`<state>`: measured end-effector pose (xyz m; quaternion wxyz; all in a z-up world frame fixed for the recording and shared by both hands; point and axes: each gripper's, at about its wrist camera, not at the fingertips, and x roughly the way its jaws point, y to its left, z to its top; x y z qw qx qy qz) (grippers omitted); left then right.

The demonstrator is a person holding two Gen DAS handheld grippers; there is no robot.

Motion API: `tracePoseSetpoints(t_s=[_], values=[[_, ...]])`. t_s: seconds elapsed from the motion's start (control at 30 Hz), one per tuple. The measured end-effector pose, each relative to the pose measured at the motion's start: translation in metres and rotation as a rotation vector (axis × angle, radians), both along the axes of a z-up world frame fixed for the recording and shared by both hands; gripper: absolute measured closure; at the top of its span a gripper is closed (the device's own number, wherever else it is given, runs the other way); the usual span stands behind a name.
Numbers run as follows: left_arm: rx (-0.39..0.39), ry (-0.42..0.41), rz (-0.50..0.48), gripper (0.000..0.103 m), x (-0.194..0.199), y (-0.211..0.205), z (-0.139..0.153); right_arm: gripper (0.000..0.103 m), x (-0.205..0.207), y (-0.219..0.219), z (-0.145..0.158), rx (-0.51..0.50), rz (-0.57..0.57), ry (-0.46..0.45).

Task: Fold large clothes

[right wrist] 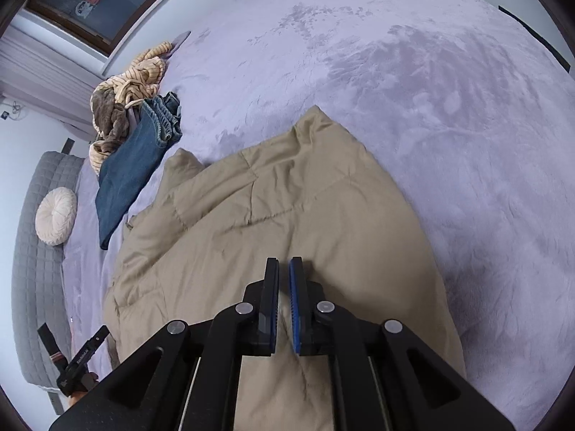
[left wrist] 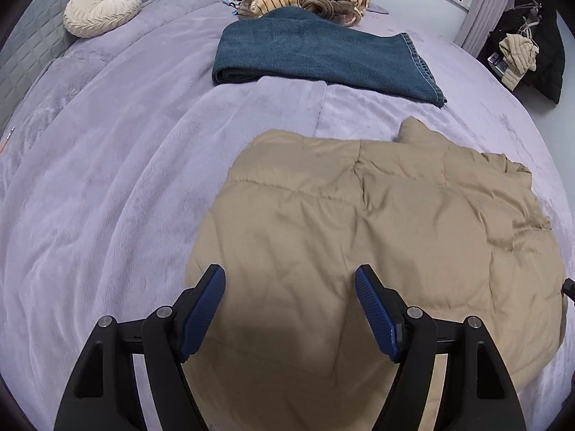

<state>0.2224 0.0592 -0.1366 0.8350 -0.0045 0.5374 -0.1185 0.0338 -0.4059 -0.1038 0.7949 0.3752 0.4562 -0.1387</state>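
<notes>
Both tools are built alike. The left gripper (left wrist: 290,274) has two matte black fingers (left wrist: 201,301), each faced on its inner side with a ribbed blue pad (left wrist: 203,310). Behind the pads, black linkage arms fan outward and back, with triangular cut-outs near their rear ends. Four round silver pivot screws (left wrist: 164,311) sit in a row across the links, two behind each finger.

The right gripper (right wrist: 284,262) shows the same black fingers (right wrist: 272,287), a blue ribbed pad (right wrist: 295,305), four silver screws (right wrist: 244,308) and triangular cut-outs. Thin pale rods run back beneath its arms.
</notes>
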Motion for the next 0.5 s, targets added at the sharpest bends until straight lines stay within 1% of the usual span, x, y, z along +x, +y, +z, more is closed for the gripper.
tracePoseSetpoints(t_s=[0.13, 0.3, 0.33, 0.37, 0.4, 0.47, 0.5], values=[[-0.003, 0.026, -0.009, 0.027, -0.024, 0.002, -0.003, 0.096, -0.023, 0.018, 0.001, 0.012, 0.008, 0.011], [-0.022, 0.081, -0.012, 0.027, -0.052, 0.007, -0.008, 0.096, -0.054, 0.037, -0.006, 0.054, 0.005, 0.032], [-0.028, 0.086, -0.009, 0.017, -0.057, 0.007, -0.008, 0.096, -0.060, 0.040, -0.008, 0.061, 0.002, 0.034], [-0.035, 0.089, -0.005, 0.000, -0.063, 0.009, -0.008, 0.096, -0.064, 0.042, -0.009, 0.068, -0.003, 0.036], [-0.040, 0.082, 0.004, 0.000, -0.069, 0.011, -0.006, 0.096, -0.070, 0.044, -0.011, 0.080, -0.009, 0.036], [-0.046, 0.095, 0.000, 0.000, -0.076, 0.011, -0.006, 0.089, -0.078, 0.047, -0.014, 0.097, -0.023, 0.036], [-0.043, 0.106, 0.001, 0.000, -0.078, 0.011, -0.007, 0.082, -0.083, 0.048, -0.016, 0.102, -0.030, 0.037]])
